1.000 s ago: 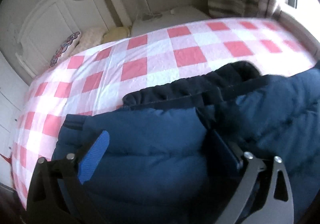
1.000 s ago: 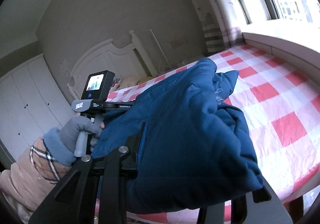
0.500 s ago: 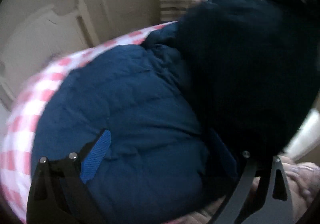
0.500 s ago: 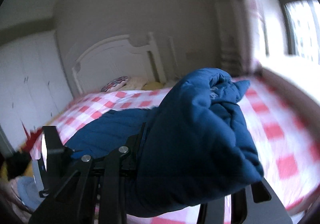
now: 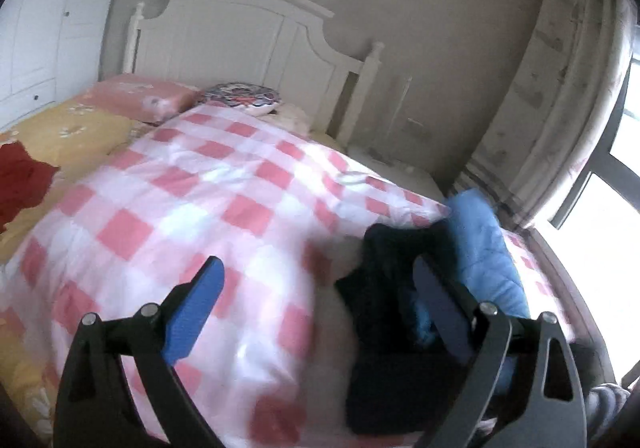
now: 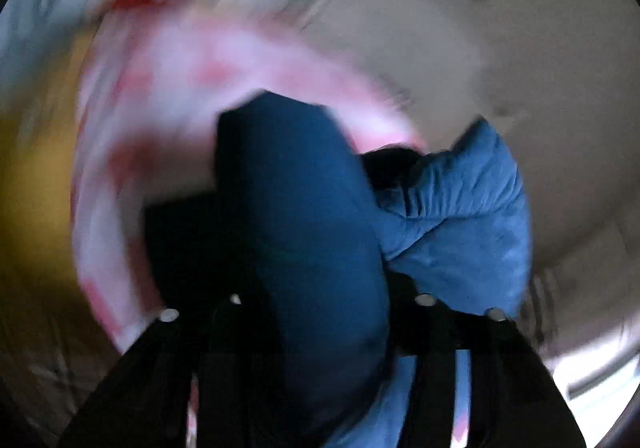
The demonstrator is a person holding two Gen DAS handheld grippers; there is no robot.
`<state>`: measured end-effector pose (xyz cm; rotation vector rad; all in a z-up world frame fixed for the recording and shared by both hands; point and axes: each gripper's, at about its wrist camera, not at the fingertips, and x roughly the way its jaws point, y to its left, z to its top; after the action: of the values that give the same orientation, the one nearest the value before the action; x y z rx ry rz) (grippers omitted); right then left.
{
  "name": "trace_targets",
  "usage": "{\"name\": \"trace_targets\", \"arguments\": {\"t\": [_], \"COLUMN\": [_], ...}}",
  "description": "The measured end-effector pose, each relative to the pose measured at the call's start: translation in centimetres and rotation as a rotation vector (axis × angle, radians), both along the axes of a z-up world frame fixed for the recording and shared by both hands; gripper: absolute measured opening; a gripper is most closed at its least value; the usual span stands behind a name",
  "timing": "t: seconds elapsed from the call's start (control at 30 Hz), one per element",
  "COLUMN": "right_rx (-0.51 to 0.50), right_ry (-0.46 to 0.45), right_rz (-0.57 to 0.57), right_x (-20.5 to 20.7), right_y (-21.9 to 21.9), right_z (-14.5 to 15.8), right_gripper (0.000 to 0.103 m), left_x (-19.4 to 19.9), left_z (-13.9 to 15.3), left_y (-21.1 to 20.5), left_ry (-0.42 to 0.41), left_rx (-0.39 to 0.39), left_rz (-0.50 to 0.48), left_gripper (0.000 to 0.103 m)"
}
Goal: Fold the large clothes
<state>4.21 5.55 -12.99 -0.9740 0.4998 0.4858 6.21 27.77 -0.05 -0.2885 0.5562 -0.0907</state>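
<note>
Left claw [image 5: 316,296] wide, jacket [image 5: 484,248] beside

I counted 1 blue padded jacket [image 5: 486,248], bunched at the bed's right edge. 1 checked pink-and-white cover [image 5: 208,187], 1 white headboard [image 5: 248,35]. 2 pillows up top: 1 pink [image 5: 144,97], 1 patterned [image 5: 244,101]. 1 yellow sheet [image 5: 68,135], 1 red cloth [image 5: 20,183] on it. 2 grippers: left [image 5: 316,300], right [image 6: 320,308].

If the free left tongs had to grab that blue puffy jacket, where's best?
Probably the lighter blue padded fold of the blue jacket beside the left tongs, approached from the checkered blanket side: it bulges up, giving their open jaws an edge to pinch.
</note>
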Motion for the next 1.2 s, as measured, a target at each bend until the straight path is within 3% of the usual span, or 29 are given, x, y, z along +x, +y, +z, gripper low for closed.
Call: {"name": "trace_targets", "arguments": {"t": [0.03, 0.07, 0.17, 0.37, 0.43, 0.5, 0.6, 0.7, 0.77, 0.83, 0.93, 1.07, 1.13, 1.2], "right_rx": [-0.070, -0.087, -0.043, -0.094, -0.051, -0.051, -0.077, -0.085, -0.079, 0.006, 0.238, 0.516, 0.632, 0.686], "right_ry": [-0.078, -0.095, -0.051, -0.158, -0.133, -0.149, -0.197, -0.197, -0.189, -0.127, -0.027, 0.020, 0.072, 0.113], "right_rz": [-0.005, -0.015, -0.014, 0.004, -0.005, 0.004, 0.012, 0.033, 0.058, 0.104, 0.090, -0.060, -0.120, -0.182], "right_x": [-0.5, -0.6, 0.0, -1.2, -1.2, -1.9, -1.8, -2.5, -3.2, -4.2, -4.0, 1.2, 5.7, 10.4], "right_y": [1.1, 1.4, 0.7, 0.3, 0.2, 0.8, 1.3, 0.7, 0.0, -1.8, -6.6, -14.9, -18.9, -21.2], "right_z": [-1.4, -1.6, -1.0, -2.6, -2.2, -1.6, -2.5, -2.3, -1.6, 0.2, 4.5, 9.5, 11.1, 11.5], "right_gripper": [0.060, 0.060, 0.060, 0.062, 0.063, 0.064, 0.064, 0.066, 0.075, 0.087, 0.088, 0.088, 0.083, 0.061], "left_x": [-0.1, 0.1, 1.1, 5.3, 7.9, 10.1, 14.3, 17.3, 18.8, 19.9, 19.8, 20.0, 19.8, 19.9], "left_z": [-0.4, -1.0, -2.0, 3.6, 4.6, 4.1, 1.1, -3.2, -5.3, -6.6, -7.2, -7.8, -7.7, -7.7], "left_y": [0.0, -0.4, -3.2, -14.3, -19.4, -22.5, -26.2, -27.8, -26.2, -24.1, -21.9, -20.3, -20.4, -20.4], "left_ry": [0.009, 0.027, 0.063, -0.037, -0.010, 0.007, 0.134, 0.144, 0.156, 0.176, 0.165, 0.148, 0.139, 0.139], "left_rx": [0.001, 0.005, 0.027, 0.174, 0.294, 0.383, 0.533, 0.746, 0.677, 0.574, 0.528, 0.469, 0.480, 0.481], "left_rz": [-0.008, -0.028, -0.117, -0.361, -0.452, -0.444, -0.478, -0.425, -0.417, -0.382, -0.313, -0.262, -0.252, -0.248], "left_gripper": [0.095, 0.095, 0.095, 0.101, 0.101, 0.101, 0.101, 0.101, 0.101, 0.101, 0.101, 0.101, 0.101, 0.101]}}
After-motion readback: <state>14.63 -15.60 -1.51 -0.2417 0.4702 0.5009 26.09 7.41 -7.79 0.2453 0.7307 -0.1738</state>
